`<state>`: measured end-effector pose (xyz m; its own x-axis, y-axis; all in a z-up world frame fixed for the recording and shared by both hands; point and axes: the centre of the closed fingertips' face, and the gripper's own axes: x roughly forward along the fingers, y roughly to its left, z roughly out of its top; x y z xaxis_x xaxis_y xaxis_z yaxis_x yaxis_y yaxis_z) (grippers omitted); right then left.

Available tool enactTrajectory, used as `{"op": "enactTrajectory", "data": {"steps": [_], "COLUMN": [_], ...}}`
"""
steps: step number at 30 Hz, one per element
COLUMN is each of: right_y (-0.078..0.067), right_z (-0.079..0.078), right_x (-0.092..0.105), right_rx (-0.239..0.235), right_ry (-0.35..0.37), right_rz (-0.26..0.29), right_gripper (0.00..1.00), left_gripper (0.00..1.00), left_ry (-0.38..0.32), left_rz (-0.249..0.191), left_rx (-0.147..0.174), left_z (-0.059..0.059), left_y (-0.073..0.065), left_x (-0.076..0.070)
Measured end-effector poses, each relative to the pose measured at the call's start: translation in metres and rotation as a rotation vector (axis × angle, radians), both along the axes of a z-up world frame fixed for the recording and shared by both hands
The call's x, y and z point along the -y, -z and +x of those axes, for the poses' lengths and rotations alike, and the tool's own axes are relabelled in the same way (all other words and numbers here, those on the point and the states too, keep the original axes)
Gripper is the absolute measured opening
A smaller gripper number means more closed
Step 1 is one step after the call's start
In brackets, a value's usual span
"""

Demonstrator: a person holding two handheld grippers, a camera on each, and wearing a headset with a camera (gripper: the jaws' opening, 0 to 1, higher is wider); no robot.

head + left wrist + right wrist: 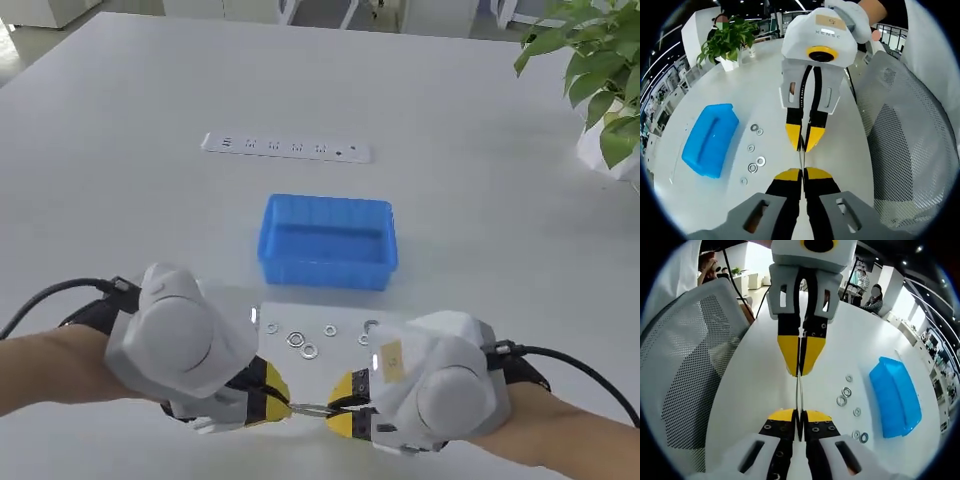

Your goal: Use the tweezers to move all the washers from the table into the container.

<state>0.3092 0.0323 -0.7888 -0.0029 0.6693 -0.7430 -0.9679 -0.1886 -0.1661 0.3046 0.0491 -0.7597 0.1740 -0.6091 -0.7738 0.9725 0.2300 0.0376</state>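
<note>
Little looks done: the container (328,240) seems empty, and several washers (300,342) lie on the table (470,130) at its 6 o'clock. Further toward 6 o'clock, the left gripper (272,395) and right gripper (345,402) each pinch one end of the tweezers (308,408)

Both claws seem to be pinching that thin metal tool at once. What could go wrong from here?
The tweezers are thin and are pinched end to end between the left gripper and the right gripper; when one lets go, they might tilt or slip out. The washers are small, flat and close together on the table, so the tips might flick one away instead of lifting it toward the blue container.
</note>
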Motion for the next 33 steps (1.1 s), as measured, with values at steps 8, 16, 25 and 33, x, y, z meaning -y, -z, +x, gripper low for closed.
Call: {"op": "enactTrajectory", "data": {"steps": [8, 16, 25, 33], "right_y": [-0.006, -0.011, -0.017, -0.018], "right_z": [0.002, 0.004, 0.006, 0.01], "right_x": [-0.004, -0.001, 0.01, 0.02], "right_rx": [-0.045, -0.052, -0.049, -0.039], "right_ry": [0.062, 0.088, 0.126, 0.104], "right_rz": [0.116, 0.192, 0.265, 0.263], "right_gripper": [0.07, 0.07, 0.08, 0.07], "left_gripper": [0.05, 0.05, 0.05, 0.05], "left_ry": [0.016, 0.033, 0.041, 0.055], "left_rz": [0.009, 0.002, -0.059, -0.12], "left_rx": [0.009, 0.028, 0.057, 0.072], "left_z": [0.002, 0.005, 0.01, 0.016], "left_y": [-0.012, -0.021, -0.037, -0.044], "left_x": [0.0, 0.008, 0.035, 0.059]}}
